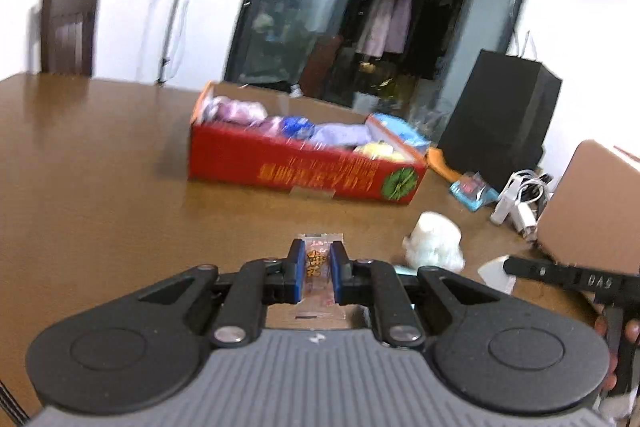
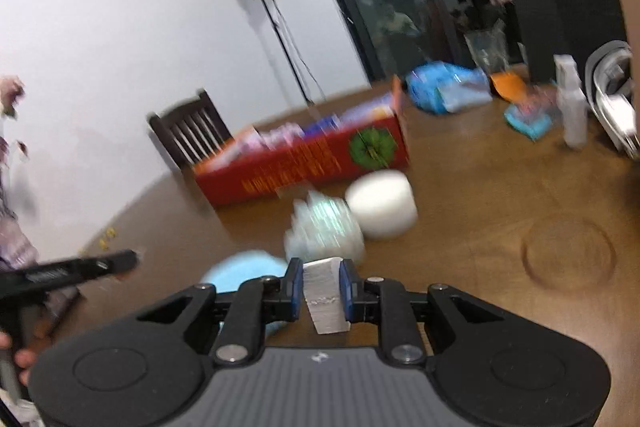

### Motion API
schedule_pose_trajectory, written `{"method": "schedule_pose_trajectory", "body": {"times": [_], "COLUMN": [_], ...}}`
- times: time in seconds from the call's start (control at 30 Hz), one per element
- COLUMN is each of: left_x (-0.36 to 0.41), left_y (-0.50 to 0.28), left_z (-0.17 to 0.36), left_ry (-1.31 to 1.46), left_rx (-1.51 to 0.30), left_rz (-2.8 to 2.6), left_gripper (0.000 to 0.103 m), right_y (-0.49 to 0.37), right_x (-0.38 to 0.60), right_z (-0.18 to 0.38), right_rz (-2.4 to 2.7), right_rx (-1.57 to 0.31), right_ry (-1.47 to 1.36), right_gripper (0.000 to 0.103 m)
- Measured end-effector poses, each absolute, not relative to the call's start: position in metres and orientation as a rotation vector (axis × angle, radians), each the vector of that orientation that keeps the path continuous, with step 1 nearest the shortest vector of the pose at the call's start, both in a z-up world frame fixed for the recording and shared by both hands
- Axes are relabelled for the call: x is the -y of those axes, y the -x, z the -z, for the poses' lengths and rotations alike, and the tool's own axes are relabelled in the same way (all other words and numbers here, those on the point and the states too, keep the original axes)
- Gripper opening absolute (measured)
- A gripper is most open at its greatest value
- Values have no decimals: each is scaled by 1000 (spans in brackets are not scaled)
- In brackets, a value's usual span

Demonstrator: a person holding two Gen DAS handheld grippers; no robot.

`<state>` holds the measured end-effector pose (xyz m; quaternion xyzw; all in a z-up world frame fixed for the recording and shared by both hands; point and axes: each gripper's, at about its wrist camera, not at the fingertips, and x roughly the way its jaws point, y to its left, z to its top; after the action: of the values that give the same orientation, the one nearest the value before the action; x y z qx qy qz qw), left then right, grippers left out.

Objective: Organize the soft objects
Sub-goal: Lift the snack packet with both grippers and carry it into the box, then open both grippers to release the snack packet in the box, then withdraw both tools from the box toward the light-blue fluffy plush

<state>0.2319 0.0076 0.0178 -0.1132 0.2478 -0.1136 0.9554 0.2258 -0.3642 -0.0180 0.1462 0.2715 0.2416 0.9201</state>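
Through my left wrist camera, my left gripper point(image 1: 318, 273) is pinched nearly closed on a clear snack packet point(image 1: 319, 269), whose long axis runs straight ahead along my fingers, its far end sticking out past the blue pads point(image 1: 297, 269). Beyond it on the brown table point(image 1: 100, 163) sits the red box point(image 1: 304, 163), open-topped and filled with soft pastel bundles, its long side slanting away to the right. A white fluffy lump point(image 1: 434, 241) lies just right of my grip, and further right are a black box point(image 1: 500, 119) and white cables point(image 1: 520, 199); the other tool pokes in from the right edge. Through my right wrist camera, my right gripper point(image 2: 322, 293) is clamped on a white foam block point(image 2: 325, 295), standing roughly upright and tilted slightly. Between it and the red box point(image 2: 304, 163) lie a crinkly pale-blue packet point(image 2: 326, 231) and a white foam roll point(image 2: 380, 205), touching or nearly so; the blur hides which. Only this view shows the light-blue soft pad point(image 2: 244, 269) under my left finger, the blue bag point(image 2: 444, 87) behind the box, and a spray bottle point(image 2: 572, 99).
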Motion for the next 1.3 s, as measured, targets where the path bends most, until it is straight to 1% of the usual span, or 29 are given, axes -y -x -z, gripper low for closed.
{"method": "schedule_pose_trajectory", "body": {"times": [0.13, 0.2, 0.27, 0.43, 0.53, 0.57, 0.6, 0.63, 0.67, 0.7, 0.73, 0.8, 0.87, 1.0, 1.03, 1.1, 1.13, 1.2, 1.3], "left_x": [-13, -16, -17, -12, -10, -10, -11, -15, -19, -23, -27, -34, -38, -42, -43, -41, -40, -37, -30], "left_y": [-308, -355, -414, -521, -550, -555, -559, -561, -563, -564, -563, -558, -552, -532, -524, -501, -486, -450, -397], "left_z": [-49, -62, -68, -50, -32, -25, -21, -17, -14, -12, -12, -17, -26, -56, -63, -79, -86, -96, -101], "left_ry": [196, 183, 166, 114, 72, 50, 38, 33, 33, 36, 42, 51, 45, 53, 56, 49, 37, 12, 0], "left_rx": [-478, -492, -544, -704, -753, -761, -767, -767, -771, -770, -761, -747, -729, -678, -664, -631, -609, -559, -502], "left_rz": [268, 295, 306, 319, 288, 287, 284, 289, 290, 282, 278, 286, 271, 240, 239, 233, 226, 211, 222], "left_gripper": [14, 14, 14, 14, 15, 17, 21, 32, 45, 48, 48, 48, 48, 49, 50, 55, 59, 72, 74], "right_y": [-274, -318, -374, -509, -565, -576, -588, -593, -598, -602, -603, -605, -602, -588, -584, -565, -553, -527, -479], "right_x": [360, 349, 333, 279, 244, 233, 222, 218, 211, 203, 199, 198, 202, 218, 222, 234, 241, 255, 277], "right_z": [-19, -36, -47, -41, -26, -22, -15, -10, -6, -1, 1, 1, -4, -25, -31, -49, -58, -74, -89], "right_rz": [-561, -598, -635, -648, -621, -621, -628, -625, -619, -629, -634, -633, -637, -614, -611, -606, -603, -593, -587], "right_rx": [-504, -502, -534, -686, -769, -786, -812, -827, -841, -857, -863, -852, -839, -801, -791, -763, -743, -713, -660], "right_ry": [-303, -295, -301, -332, -306, -297, -287, -283, -274, -252, -237, -241, -254, -250, -246, -221, -201, -160, -84], "right_gripper": [19, 20, 20, 20, 20, 23, 25, 27, 35, 38, 38, 44, 48, 50, 51, 56, 57, 60, 66]}}
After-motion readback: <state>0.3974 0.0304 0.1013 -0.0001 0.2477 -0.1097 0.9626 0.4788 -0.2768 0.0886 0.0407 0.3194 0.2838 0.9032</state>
